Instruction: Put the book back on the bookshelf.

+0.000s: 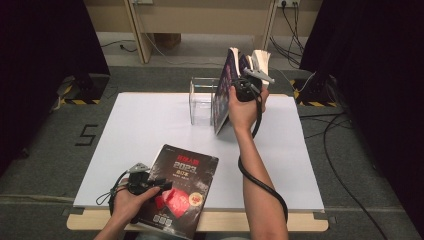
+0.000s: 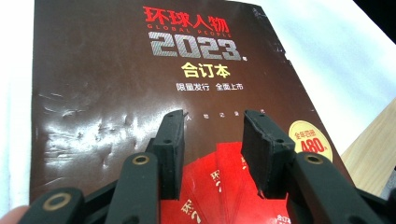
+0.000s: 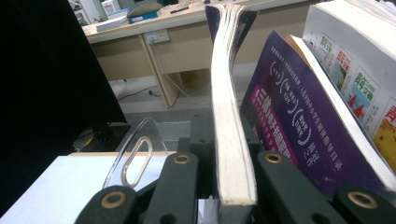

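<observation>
In the high view, the clear holder (image 1: 202,100) stands at the far part of the white counter (image 1: 140,130), and I use it as the landmark. The right gripper (image 1: 246,89) is just beside the holder, on its right side, and it holds a dark book (image 1: 222,92) upright, with the lower edge near the counter. Other books (image 1: 260,60) lean just behind it. I think the book is kept upright because it must stand in the holder like the others, not lie flat. Well apart from the holder, at the near edge of the counter, a brown magazine (image 1: 185,185) lies flat and the left gripper (image 1: 157,186) rests over its lower left part; probably it waits there for its turn.

In the left gripper view, the brown magazine (image 2: 140,84) is under the jaws. They stand half open above the cover and grip nothing; the red print shows in the gap between them.

In the right gripper view, the jaws are closed on the page edge of the dark book (image 3: 231,135), which rises straight up between them. The clear holder (image 3: 137,149) is just to the left of this book, and a purple book (image 3: 299,121) and a white book (image 3: 359,65) lean on its right
</observation>
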A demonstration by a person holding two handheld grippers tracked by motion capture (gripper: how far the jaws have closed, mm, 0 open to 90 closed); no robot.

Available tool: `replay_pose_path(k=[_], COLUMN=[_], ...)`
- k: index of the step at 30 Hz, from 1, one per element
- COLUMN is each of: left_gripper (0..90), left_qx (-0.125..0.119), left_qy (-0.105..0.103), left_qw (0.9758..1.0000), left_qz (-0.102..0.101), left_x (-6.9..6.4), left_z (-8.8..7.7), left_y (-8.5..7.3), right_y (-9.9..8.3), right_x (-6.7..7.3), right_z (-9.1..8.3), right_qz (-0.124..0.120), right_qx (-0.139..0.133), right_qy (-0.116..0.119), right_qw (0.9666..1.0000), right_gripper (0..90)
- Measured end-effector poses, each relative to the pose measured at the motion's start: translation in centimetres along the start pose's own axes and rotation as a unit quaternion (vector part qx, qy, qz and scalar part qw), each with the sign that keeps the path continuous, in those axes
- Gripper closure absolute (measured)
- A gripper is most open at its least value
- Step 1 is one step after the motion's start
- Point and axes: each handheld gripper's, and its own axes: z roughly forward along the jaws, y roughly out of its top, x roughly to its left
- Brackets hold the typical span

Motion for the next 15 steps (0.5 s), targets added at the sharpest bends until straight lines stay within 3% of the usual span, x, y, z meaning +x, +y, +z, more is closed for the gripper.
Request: replay_pose_path(k=[15], left_gripper=[58.8], left_qx=[-0.001], left_qy=[0.000], left_qw=[1.0000], left_qz=[-0.001], left_x=[0.1], left_z=[-0.1], left_y=[0.0], right_y=[-0.6], right_x=[0.6], right_z=[1.6], right_qz=[-0.022], right_qx=[0.003], right_qy=[-0.021], right_qw=[0.9995], right_gripper=[82.7])
